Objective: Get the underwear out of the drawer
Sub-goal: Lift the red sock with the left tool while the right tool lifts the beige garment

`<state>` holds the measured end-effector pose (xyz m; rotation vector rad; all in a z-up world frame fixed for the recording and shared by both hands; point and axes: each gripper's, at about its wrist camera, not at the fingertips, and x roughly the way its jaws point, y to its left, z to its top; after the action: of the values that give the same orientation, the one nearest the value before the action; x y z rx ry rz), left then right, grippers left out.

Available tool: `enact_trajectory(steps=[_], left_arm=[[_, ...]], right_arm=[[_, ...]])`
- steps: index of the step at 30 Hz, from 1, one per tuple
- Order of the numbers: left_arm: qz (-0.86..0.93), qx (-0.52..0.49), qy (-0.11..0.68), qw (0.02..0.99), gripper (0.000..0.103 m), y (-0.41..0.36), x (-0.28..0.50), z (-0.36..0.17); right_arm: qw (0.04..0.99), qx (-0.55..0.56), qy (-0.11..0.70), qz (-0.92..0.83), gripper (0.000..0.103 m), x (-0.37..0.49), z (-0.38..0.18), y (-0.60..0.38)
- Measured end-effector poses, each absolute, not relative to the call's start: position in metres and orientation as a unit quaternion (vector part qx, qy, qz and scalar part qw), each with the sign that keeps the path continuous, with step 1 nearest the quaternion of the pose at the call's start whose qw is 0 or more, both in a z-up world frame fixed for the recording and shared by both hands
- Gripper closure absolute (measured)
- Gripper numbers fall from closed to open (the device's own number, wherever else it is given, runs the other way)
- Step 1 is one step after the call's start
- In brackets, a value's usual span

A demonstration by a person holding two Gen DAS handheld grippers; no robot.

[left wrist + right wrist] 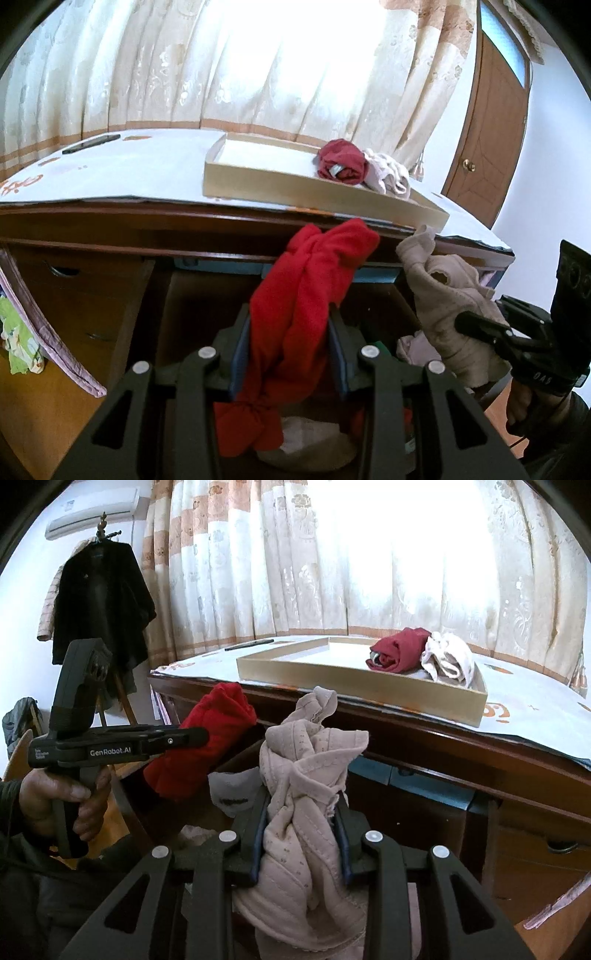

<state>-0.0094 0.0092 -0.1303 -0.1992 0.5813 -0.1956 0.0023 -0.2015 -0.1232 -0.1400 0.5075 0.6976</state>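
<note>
Left tool [290,350] clamps red underwear [306,295], right tool [301,834] clamps beige underwear [310,775]; both lifted above drawer [207,295]. Two pieces already in tray [258,181] near worktop's front edge; more remain.

soft red cloth underwear [306,295], glossy wooden desk [147,221].

The open drawer [192,295] interior is mostly hidden behind the red underwear [303,314] and gripper frame. Pale garments [306,439] lying inside are indistinct; the label on the dark red bundle [341,162] in the far tray is unreadable.
</note>
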Motion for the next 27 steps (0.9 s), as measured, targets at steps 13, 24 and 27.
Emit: enact_trajectory(steps=[13, 24, 27], left_arm=[[-0.095, -0.077, 0.249, 0.961, 0.067, 0.005, -0.018, -0.118], [-0.091, -0.068, 0.227, 0.967, 0.067, 0.005, -0.022, -0.113], [-0.088, -0.061, 0.216, 0.971, 0.067, 0.004, -0.025, -0.110]], right_arm=[[0.915, -0.061, 0.211, 0.340, 0.070, -0.005, -0.113, -0.204], [0.919, -0.059, 0.175, 0.348, 0.070, -0.015, -0.104, -0.207], [0.921, -0.061, 0.163, 0.349, 0.070, -0.019, -0.101, -0.207]])
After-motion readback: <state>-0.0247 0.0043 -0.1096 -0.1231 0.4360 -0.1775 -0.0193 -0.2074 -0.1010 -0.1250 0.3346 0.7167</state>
